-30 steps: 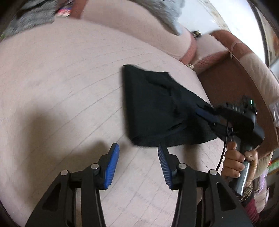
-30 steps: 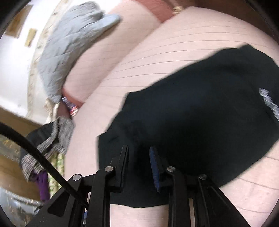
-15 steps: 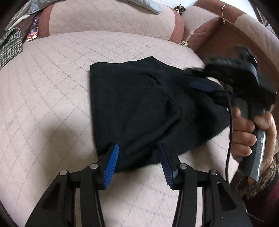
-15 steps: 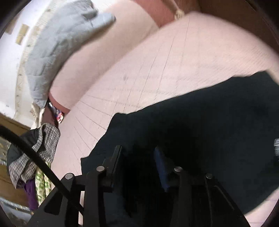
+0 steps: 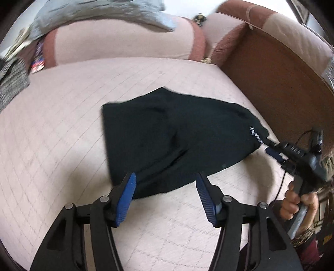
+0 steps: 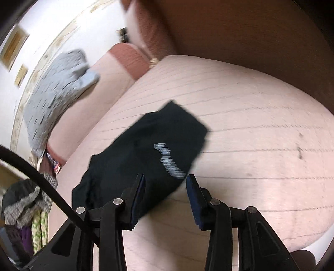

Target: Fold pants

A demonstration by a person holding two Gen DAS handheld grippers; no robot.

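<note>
Surface: quilted pink sofa cushion [image 5: 62,129], with brown-trimmed back cushions behind and a grey quilted cover [image 5: 100,12] draped over them.
Far left: checked cloth [image 5: 10,81] lies at the cushion's edge, well apart from the work.
Left hand-held gripper [image 5: 166,193]: jaws spread wide, holding nothing; the blue pads sit just at the near hem of the pants.
Pants [image 5: 177,141]: black, already folded into a compact bundle, lying near the middle of the cushion; a white logo [image 6: 169,162] faces up at the right end.
Right hand-held gripper [image 6: 165,198]: jaws apart and empty, at the logo end of the bundle.
Step, as I judge it: folding looks nearly finished, with both tools clear of the cloth.
Doing it well: check edges line up, press the bundle flat, and avoid snagging a hem on the pads.
</note>
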